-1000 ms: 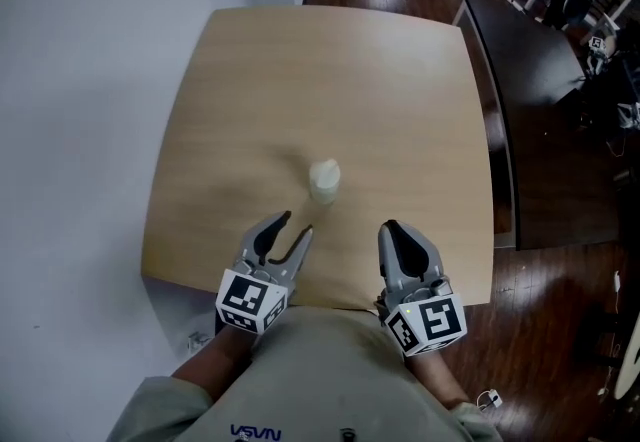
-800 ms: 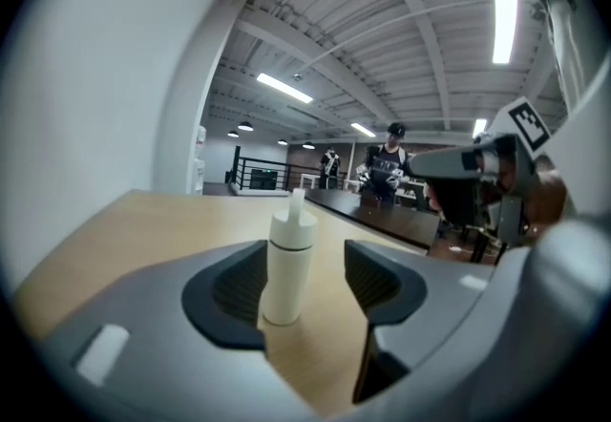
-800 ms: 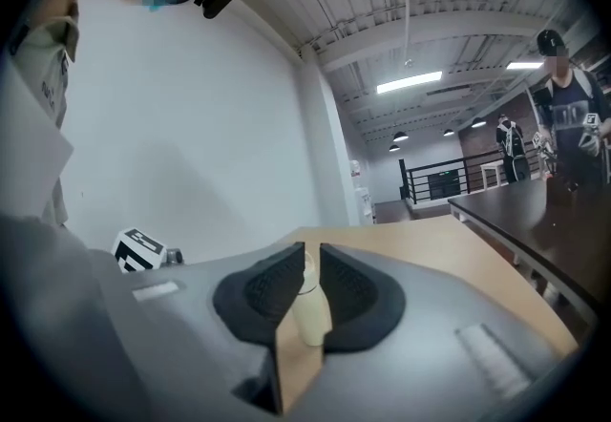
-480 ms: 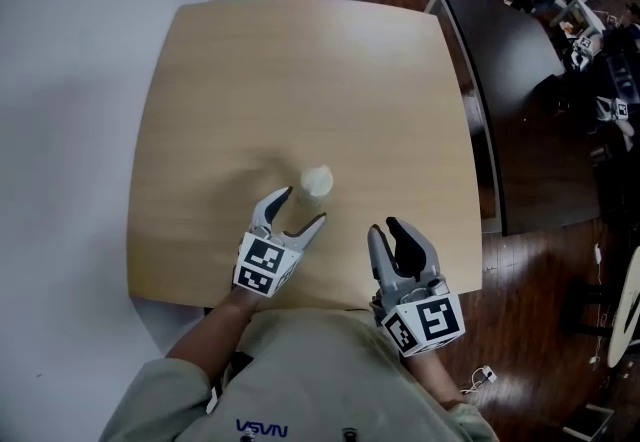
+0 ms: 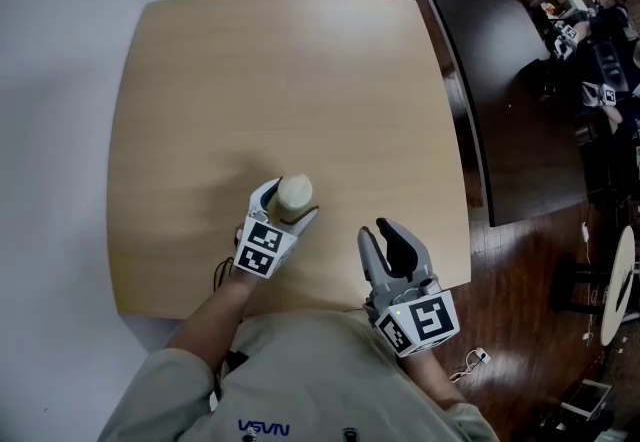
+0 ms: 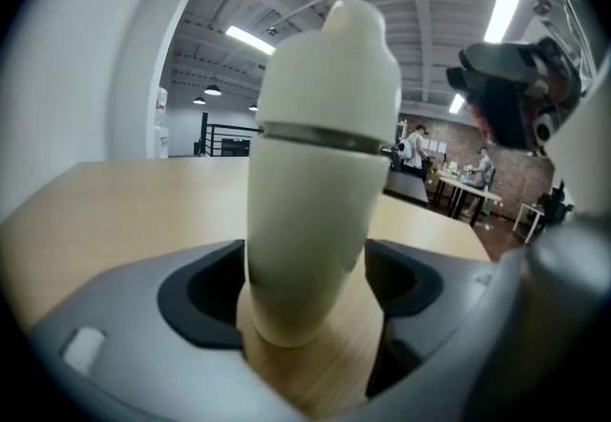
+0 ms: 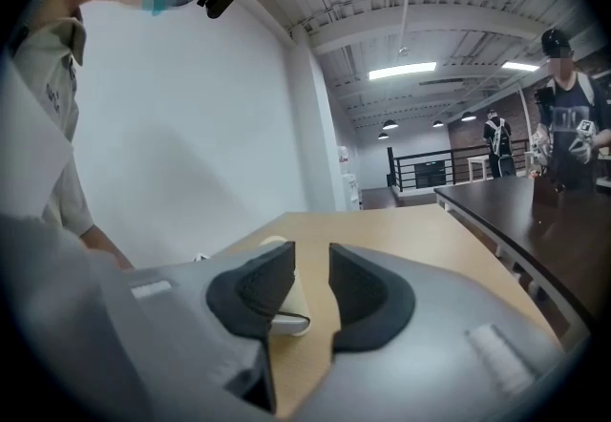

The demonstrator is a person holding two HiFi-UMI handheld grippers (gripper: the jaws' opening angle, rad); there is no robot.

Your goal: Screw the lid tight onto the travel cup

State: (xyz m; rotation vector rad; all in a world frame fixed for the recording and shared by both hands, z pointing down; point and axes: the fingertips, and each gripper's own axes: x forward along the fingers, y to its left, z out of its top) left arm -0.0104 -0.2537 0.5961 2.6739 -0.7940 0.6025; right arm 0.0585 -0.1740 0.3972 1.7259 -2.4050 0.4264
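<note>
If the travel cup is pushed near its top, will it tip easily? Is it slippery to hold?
The travel cup is tall and narrows toward its base, so a high push would probably tip it. Its cream wall looks smooth, so it may slip in a light grip. It looks rigid and is unlikely to dent.

The travel cup (image 6: 307,229) is standing upright on the bench (image 5: 300,60), close to its near edge and a little left of centre. Its cream body is narrowing toward the base. The domed cream lid (image 6: 336,57) is sitting on top, a thin metal band (image 6: 325,136) ringing the seam.
</note>
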